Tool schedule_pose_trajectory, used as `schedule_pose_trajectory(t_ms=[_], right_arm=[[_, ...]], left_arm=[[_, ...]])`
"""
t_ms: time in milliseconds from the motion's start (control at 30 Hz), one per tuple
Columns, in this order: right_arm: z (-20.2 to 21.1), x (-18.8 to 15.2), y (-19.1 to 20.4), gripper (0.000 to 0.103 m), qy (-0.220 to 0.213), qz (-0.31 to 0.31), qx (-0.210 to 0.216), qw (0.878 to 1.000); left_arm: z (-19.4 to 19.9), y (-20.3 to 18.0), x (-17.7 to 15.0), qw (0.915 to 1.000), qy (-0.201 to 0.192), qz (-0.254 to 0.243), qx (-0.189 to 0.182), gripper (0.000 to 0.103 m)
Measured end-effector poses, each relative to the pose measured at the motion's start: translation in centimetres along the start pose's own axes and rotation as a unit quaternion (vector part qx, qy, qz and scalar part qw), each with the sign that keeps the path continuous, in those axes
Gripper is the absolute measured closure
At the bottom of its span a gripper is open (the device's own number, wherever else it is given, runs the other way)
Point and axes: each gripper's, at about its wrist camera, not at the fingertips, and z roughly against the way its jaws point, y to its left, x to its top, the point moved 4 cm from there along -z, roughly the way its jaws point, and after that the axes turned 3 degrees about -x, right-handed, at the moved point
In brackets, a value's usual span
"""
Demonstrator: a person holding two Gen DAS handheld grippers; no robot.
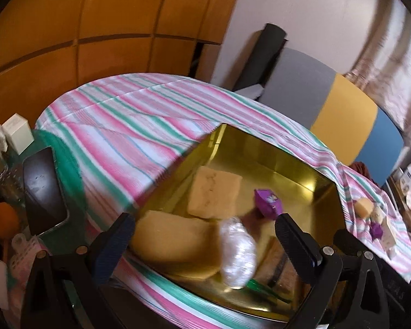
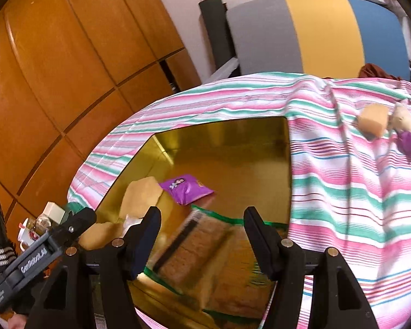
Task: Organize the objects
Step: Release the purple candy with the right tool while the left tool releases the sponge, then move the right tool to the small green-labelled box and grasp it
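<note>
A gold tray (image 1: pixel 274 159) (image 2: pixel 233 137) lies on the striped cloth. In it are yellow sponges (image 1: pixel 213 192) (image 2: pixel 142 197), a purple packet (image 1: pixel 268 203) (image 2: pixel 186 189), a clear plastic-wrapped bundle (image 1: pixel 237 252) and a green-edged cracker packet (image 2: pixel 205 249). My left gripper (image 1: pixel 205 244) hovers open over the tray's near end, above a sponge and the bundle. My right gripper (image 2: pixel 205 242) stands open above the cracker packet, its pads clear of it. A yellow block (image 2: pixel 374 122), a beige lump (image 2: pixel 402 120) and a purple piece (image 2: pixel 409 142) sit on the cloth to the right.
Left of the cloth are a dark phone (image 1: pixel 45 189), a white box (image 1: pixel 17 133), bottles and an orange (image 1: pixel 5 215). A grey, yellow and blue cushion (image 1: pixel 342 120) stands behind the table, with wooden cabinet doors (image 2: pixel 68 68) beyond.
</note>
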Motion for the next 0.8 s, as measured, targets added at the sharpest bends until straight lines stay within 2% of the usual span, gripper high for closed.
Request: schedule_pose_trajectory(t_ms=[233,567,667,800], right_arm=[[1.6,0.5,-2.6,0.039,-0.022,-0.021,-0.025,0.999],[2.9,-0.6,-7.8,0.039,-0.022,-0.061,-0.070,0.995],[3.6,-1.5,-9.9,0.039,-0.022,-0.063,-0.096,0.993],[5.2,-3.1,-14.4,0.039,-0.023,-0.074,-0.171,0.982]], left_arm=[[0.1,-3.6,-1.0,0.9980,0.012,-0.054,-0.032,0.000],[0.4,-7.7,-2.7,0.9913,0.033,-0.111,-0.063,0.000],[0.4,-8.9,-3.3,0.9883,0.042,-0.126,-0.075,0.000],[0.5,-10.6,-4.4,0.9829,0.053,-0.150,-0.092,0.000]])
